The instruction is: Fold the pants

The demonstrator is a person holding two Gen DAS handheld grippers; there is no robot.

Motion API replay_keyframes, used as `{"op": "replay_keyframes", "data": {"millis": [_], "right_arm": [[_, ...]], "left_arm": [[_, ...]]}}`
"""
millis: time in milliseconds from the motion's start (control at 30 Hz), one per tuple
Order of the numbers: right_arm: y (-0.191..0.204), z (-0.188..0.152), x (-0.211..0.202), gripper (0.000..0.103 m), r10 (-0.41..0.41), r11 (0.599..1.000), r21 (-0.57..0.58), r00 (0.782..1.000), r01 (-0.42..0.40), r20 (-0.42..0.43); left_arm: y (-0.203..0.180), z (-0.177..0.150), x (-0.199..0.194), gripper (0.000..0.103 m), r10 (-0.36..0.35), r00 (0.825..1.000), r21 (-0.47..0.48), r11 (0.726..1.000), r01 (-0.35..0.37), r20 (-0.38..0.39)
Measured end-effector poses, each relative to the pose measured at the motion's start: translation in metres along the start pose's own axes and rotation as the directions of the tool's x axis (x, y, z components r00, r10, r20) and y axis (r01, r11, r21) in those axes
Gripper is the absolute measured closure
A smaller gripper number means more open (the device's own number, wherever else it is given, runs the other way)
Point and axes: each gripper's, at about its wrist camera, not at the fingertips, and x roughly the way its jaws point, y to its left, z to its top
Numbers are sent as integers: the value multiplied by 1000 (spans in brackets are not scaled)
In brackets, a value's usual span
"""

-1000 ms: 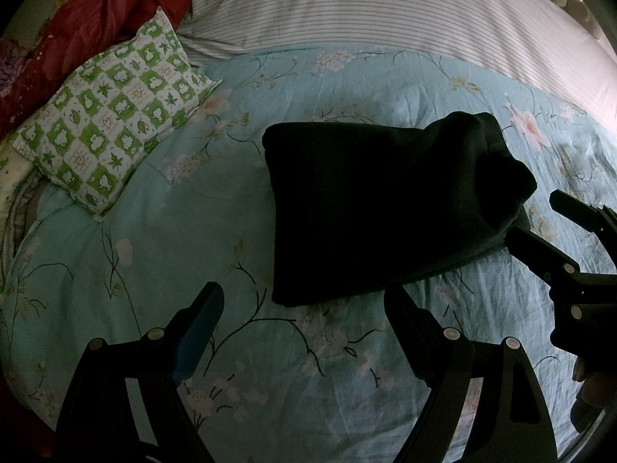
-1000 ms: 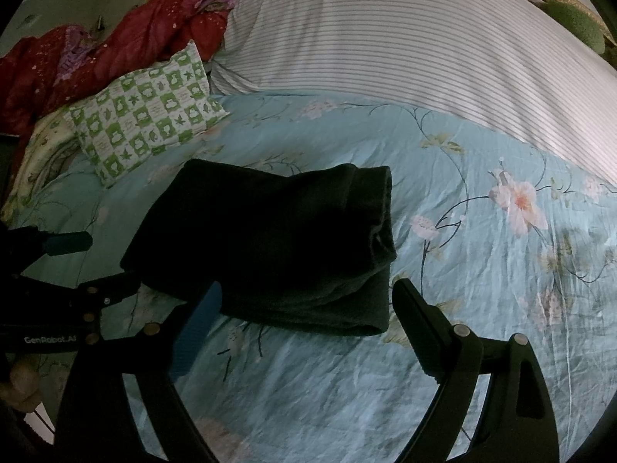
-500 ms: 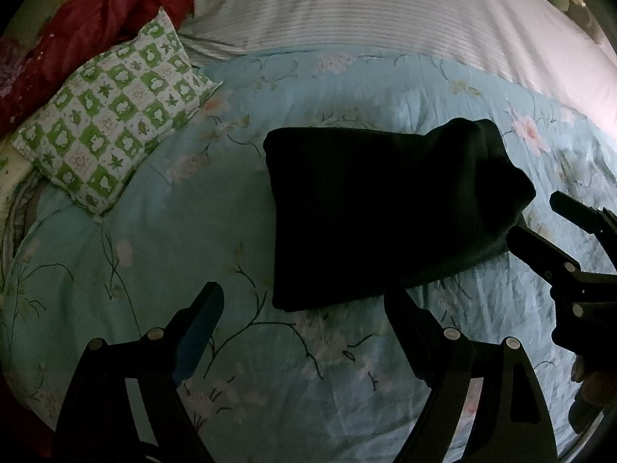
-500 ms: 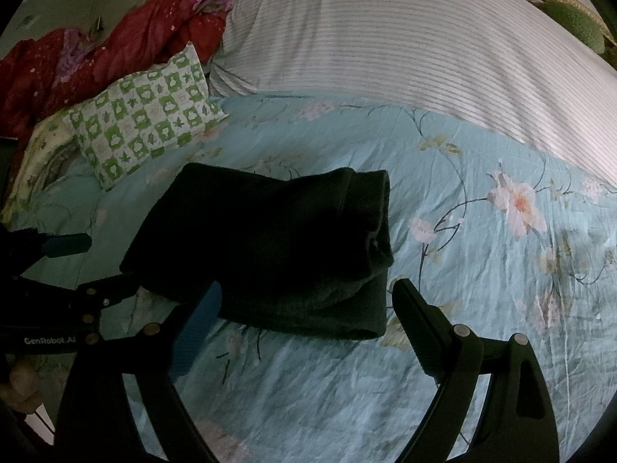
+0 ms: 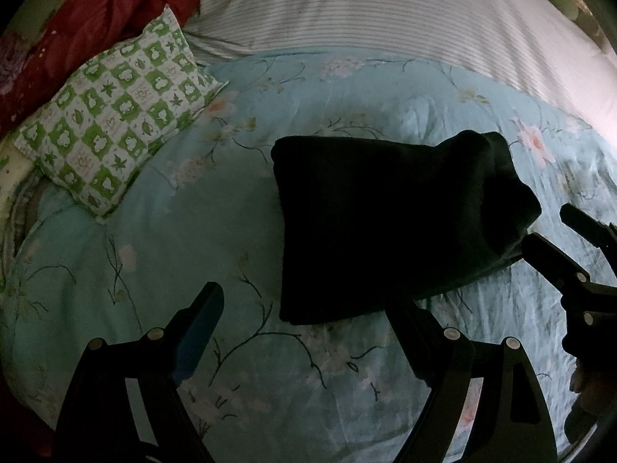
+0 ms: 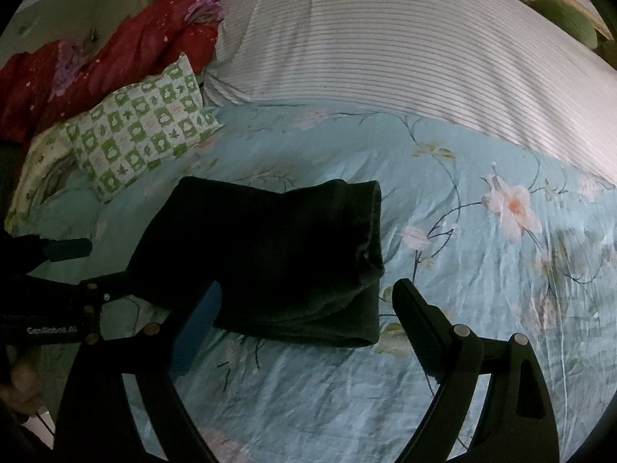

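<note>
So the pants (image 5: 389,223) are basically done at this point: a dark, compact rectangle lying flat on the floral blue bedspread (image 5: 162,239), roughly mid-bed and well short of the striped sheet (image 5: 385,11) at the far edge. One end is a thick rolled-over fold, which makes sense, since that's where all the layers stack up. It sits a bit lumpy there in the right wrist view, so I'd guess it could use a pat down.

Both grippers are let go and spread wide, holding nothing. The left gripper (image 5: 304,332) hangs over the near edge of the bundle, one finger in front of the cloth's near corner, the other over bare bedspread. The right gripper (image 6: 304,320) is on the thick-fold side, also just short of the fabric. They flank the bundle from the near side, so my read is either a last tidy-up or backing off.

The green checked pillow (image 5: 115,115) and red quilt (image 5: 96,27) are off toward the far left corner of the bed, well apart from the pants, so nothing's in the way.
</note>
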Motion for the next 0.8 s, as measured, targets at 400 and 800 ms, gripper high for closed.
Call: {"op": "replay_keyframes", "data": {"millis": [400, 800], "right_arm": [[-6, 1, 1, 13, 4, 1000, 21, 1000, -4, -9], [-10, 1, 1, 13, 14, 999, 44, 1000, -13, -7]], "left_arm": [[-5, 6, 2, 17, 8, 1000, 34, 999, -9, 20], [-4, 10, 9, 17, -2, 1000, 30, 1000, 3, -13]]}}
